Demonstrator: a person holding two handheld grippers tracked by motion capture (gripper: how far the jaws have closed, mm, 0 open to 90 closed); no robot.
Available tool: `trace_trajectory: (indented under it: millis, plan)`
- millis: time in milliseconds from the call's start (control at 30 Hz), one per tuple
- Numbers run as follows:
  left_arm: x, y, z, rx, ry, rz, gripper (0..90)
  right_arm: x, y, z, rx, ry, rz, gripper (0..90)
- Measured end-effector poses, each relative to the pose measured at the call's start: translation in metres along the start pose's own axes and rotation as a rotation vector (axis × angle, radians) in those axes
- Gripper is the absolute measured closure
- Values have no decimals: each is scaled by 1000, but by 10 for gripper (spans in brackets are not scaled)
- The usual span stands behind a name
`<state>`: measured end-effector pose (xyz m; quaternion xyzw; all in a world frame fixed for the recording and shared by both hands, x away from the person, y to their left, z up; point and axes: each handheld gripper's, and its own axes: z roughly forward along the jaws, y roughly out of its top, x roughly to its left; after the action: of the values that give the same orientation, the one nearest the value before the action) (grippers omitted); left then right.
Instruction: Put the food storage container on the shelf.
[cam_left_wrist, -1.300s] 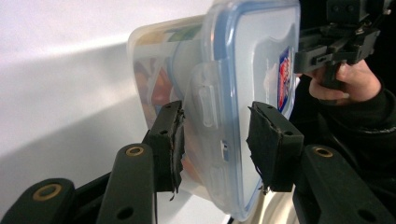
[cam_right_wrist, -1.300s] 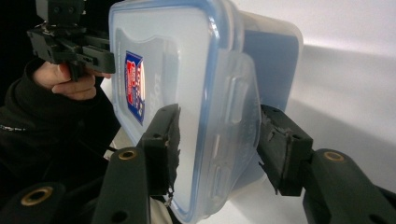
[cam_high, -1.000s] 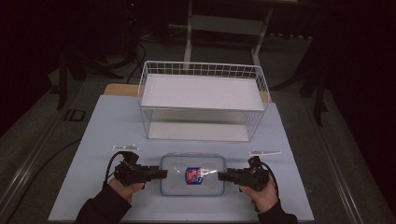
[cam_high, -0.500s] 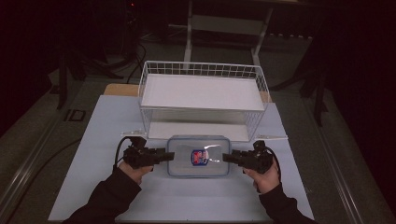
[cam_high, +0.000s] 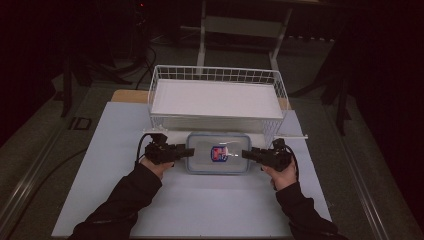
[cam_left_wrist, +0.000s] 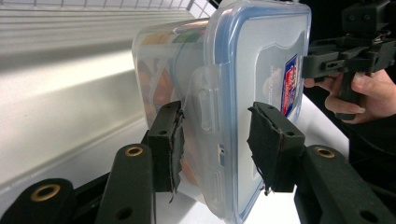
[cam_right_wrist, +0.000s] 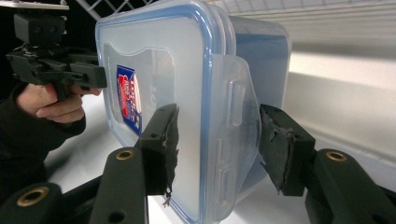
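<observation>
The container (cam_high: 218, 153), a clear lidded box with a blue seal, sits between the two claws, just in front of the wire basket (cam_high: 215, 80) on the white desk (cam_high: 210, 210). Its long axis runs left to right, so each short end faces one claw.

The left claw (cam_high: 186, 152) straddles the left end. In the left gripper view, its jaws stand apart on either side of the side latch (cam_left_wrist: 208, 100); one pad appears to touch the body, the other stands clear of the lid. The right claw (cam_high: 248, 153) mirrors this at the right end, jaws apart around the right latch (cam_right_wrist: 236, 109); contact cannot be confirmed.

Judgement: the basket lies directly beyond the container, so a two-handed move forward and over the front rim is likely.

The contents show only as blurred orange shapes. The label (cam_high: 219, 152) is unreadable. Whether the container rests on the desk cannot be told.
</observation>
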<state>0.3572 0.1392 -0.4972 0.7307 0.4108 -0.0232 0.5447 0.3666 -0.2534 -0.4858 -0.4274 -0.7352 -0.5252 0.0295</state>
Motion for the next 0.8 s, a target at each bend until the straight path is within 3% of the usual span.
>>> trace_trajectory:
  millis: [233, 567, 800]
  plan:
    - [15, 1, 10, -24, 33, 8, 547, -13, 5, 14, -16, -20, -8, 484]
    - [22, 4, 18, -63, 64, 46, 537, -24, 13, 25, -30, -44, -37, 482]
    - [25, 6, 19, -75, 62, 10, 532, -27, 14, 27, -48, -42, -8, 475]
